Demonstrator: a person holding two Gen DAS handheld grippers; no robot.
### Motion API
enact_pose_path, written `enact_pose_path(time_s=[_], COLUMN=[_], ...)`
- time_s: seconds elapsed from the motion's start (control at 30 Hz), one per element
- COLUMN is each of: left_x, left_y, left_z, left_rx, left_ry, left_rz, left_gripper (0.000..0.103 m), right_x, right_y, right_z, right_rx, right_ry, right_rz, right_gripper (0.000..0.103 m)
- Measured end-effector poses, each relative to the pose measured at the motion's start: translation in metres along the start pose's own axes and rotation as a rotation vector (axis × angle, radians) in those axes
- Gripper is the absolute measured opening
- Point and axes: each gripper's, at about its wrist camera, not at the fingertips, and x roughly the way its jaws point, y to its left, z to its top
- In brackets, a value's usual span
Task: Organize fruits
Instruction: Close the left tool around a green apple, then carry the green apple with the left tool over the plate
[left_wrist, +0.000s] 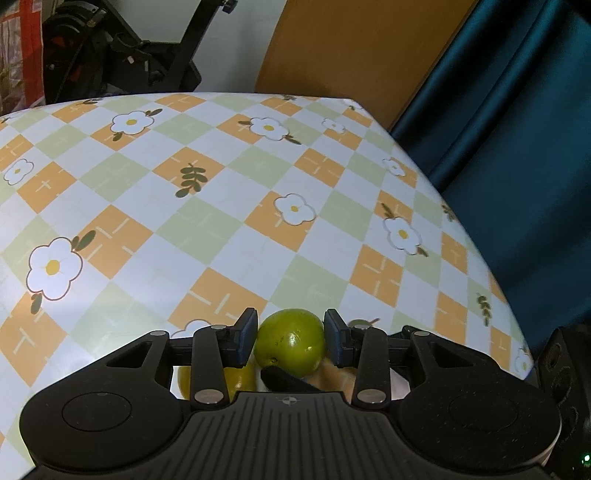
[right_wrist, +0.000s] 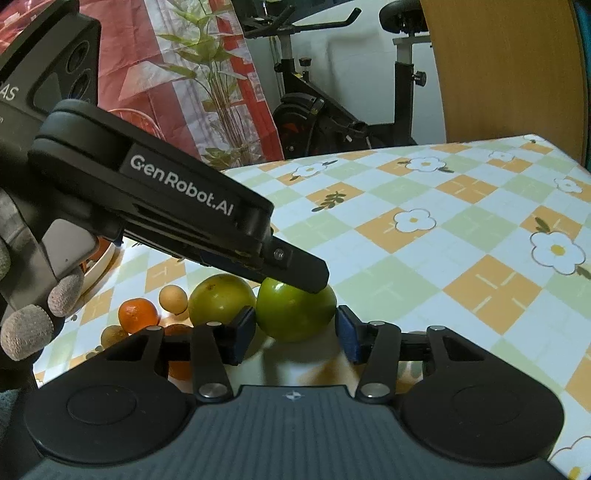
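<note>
Between the blue pads of our left tool we find the round glossy green fruit gripped, resting on the checked floral desk; our right tool merely brackets it, so we judge it should back off before any lift.
</note>
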Motion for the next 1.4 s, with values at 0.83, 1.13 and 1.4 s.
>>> enact_pose_path(time_s=[0.83, 1.13, 1.4], left_x=[-0.151, -0.185, -0.171], left_y=[0.12, 0.203, 0.238], left_z=[-0.02, -0.048, -0.05], left_rx=[-0.233, -0.39, -0.449], left_ry=[-0.249, -0.294, -0.271], left_rz=[0.081, 0.181, 0.225], left_gripper=[0.041, 0.041, 0.042], right_x=[0.039, 0.109, 0.164], right_y=[0.133, 0.226, 0.262], right_z=[0.076, 0.079, 0.07], right_rx=[-0.229, -0.362, -0.418], right_ry=[0.002, 0.098, 0.199], right_rz=[0.201, 0.343, 0.353], right_gripper=[0.049, 0.049, 0.049])
